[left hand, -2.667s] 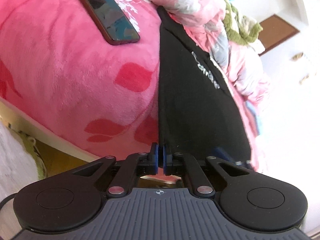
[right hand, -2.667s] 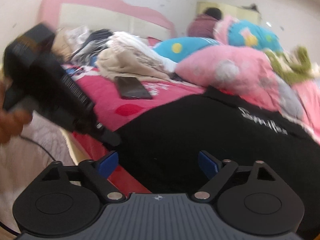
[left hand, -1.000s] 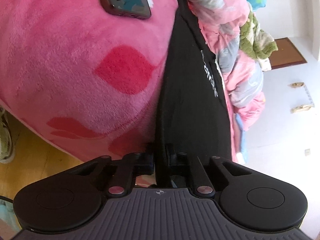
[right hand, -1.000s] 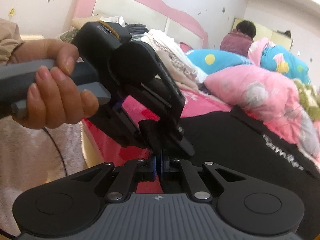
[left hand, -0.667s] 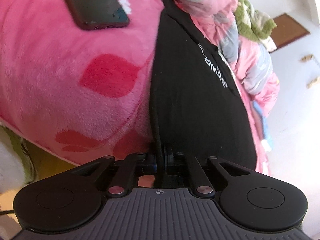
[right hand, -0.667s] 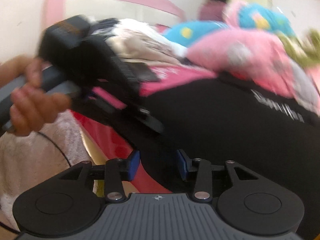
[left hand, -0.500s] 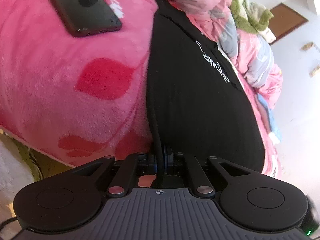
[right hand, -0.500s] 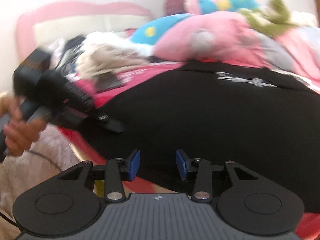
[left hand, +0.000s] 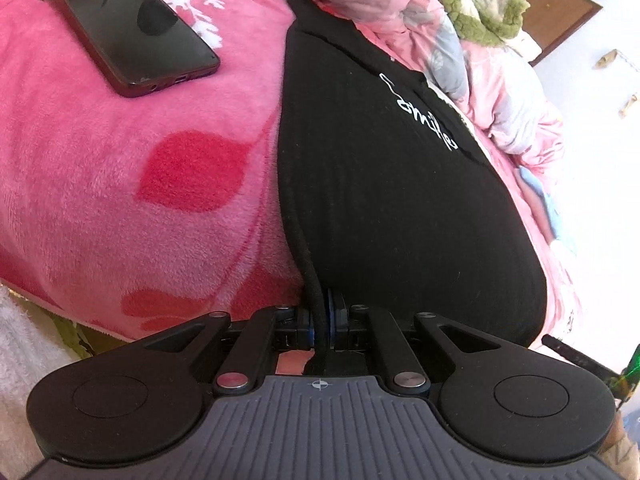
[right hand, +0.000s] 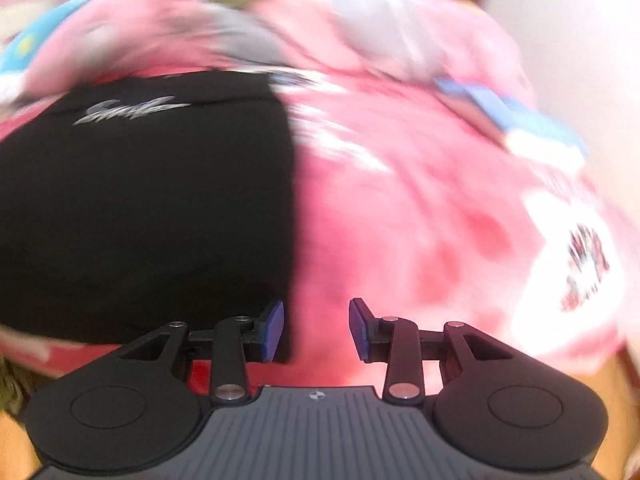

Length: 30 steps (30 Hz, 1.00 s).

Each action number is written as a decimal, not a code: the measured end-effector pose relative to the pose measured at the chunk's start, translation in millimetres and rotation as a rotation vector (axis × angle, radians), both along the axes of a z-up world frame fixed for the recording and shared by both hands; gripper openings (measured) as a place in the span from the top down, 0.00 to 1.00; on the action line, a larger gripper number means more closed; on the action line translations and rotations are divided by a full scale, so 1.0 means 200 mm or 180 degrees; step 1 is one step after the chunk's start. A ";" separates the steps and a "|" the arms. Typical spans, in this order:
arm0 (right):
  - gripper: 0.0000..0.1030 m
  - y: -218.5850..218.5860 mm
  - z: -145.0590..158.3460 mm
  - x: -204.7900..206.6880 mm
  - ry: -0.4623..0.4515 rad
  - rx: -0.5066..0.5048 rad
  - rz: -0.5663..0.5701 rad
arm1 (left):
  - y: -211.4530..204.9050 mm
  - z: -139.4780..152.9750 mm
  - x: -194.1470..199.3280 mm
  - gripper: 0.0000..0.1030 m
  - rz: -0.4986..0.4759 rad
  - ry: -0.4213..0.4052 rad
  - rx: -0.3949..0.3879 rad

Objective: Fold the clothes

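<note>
A black garment (left hand: pixel 384 200) with white script lettering lies spread over a pink blanket (left hand: pixel 120 184) on a bed. My left gripper (left hand: pixel 320 316) is shut on the garment's near left hem, and the thick edge runs between its blue pads. In the blurred right wrist view the same black garment (right hand: pixel 152 200) fills the left half. My right gripper (right hand: pixel 316 328) stands open just past the garment's right edge, above the pink blanket (right hand: pixel 420 220), with nothing between its fingers.
A black phone (left hand: pixel 132 28) lies on the blanket to the left of the garment. Pink floral quilts (left hand: pixel 404 4) and a green plush (left hand: pixel 480 8) are piled behind it. Bare floor (left hand: pixel 600 160) lies to the right of the bed.
My right gripper let go of the hem beside the left gripper, opened, and swept right along the garment to its right edge. The left gripper kept its grip and rolled slightly.
</note>
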State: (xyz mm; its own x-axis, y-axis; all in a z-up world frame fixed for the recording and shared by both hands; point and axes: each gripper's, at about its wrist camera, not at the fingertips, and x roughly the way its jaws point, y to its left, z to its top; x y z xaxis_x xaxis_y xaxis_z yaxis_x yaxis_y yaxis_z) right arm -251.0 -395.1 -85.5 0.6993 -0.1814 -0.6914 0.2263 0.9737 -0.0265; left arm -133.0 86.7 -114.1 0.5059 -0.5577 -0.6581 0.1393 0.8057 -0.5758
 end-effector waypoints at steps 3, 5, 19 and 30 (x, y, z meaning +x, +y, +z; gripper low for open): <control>0.63 -0.07 0.01 0.00 -0.0047 0.0401 0.0249 | 0.00 0.00 -0.01 0.94 -0.0008 -0.0020 0.0013; 0.63 -0.08 -0.01 0.03 0.0073 0.0466 0.0418 | -0.01 0.00 -0.01 0.94 -0.0014 -0.0033 0.0022; 0.93 -0.14 -0.13 0.12 0.0500 0.0631 0.0885 | -0.04 0.02 -0.01 0.94 -0.0095 -0.0151 0.0198; 0.95 -0.19 -0.14 0.11 0.0590 0.0553 0.0737 | -0.06 0.02 -0.02 0.94 -0.0114 -0.0193 0.0232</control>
